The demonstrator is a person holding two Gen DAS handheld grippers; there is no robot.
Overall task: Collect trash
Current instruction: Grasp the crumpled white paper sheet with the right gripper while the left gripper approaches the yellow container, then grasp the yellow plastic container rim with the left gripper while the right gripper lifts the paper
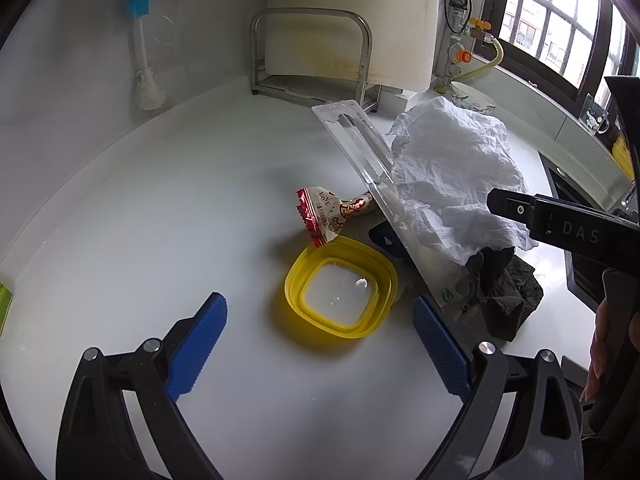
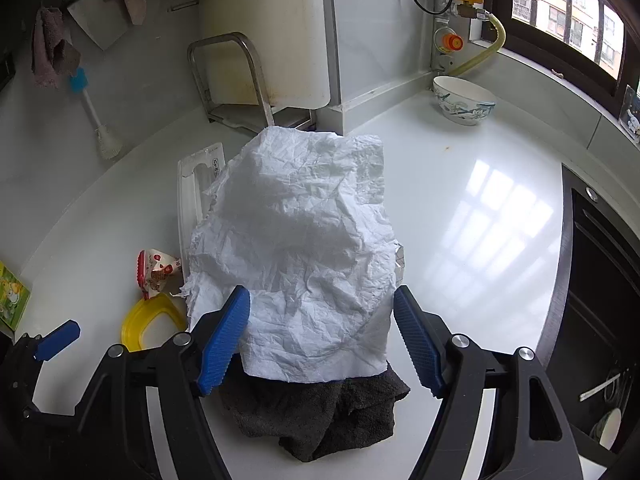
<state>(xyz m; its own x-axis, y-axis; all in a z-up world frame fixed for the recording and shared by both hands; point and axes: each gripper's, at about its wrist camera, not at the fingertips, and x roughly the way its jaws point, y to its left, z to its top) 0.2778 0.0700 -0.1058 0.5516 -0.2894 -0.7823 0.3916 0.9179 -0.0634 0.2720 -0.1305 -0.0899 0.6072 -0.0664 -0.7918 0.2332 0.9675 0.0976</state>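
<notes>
Nothing is collected yet: your right gripper (image 2: 322,336) and left gripper (image 1: 320,344) gape empty; tissue (image 2: 296,248), wrapper (image 1: 328,216), packaging (image 1: 372,184) remain.

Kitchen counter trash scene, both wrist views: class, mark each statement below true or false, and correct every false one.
1. The crumpled white paper sheet lies partly over the dark grey cloth. True.
2. The yellow-rimmed square plastic lid sits inside the blue-patterned white bowl. False: it lies flat on the white countertop, far from the bowl.
3. The right gripper stands open, its blue pads on either side of the paper. True.
4. The left gripper is clamped on the red-and-white snack wrapper. False: it is open and empty; the wrapper lies on the counter.
</notes>
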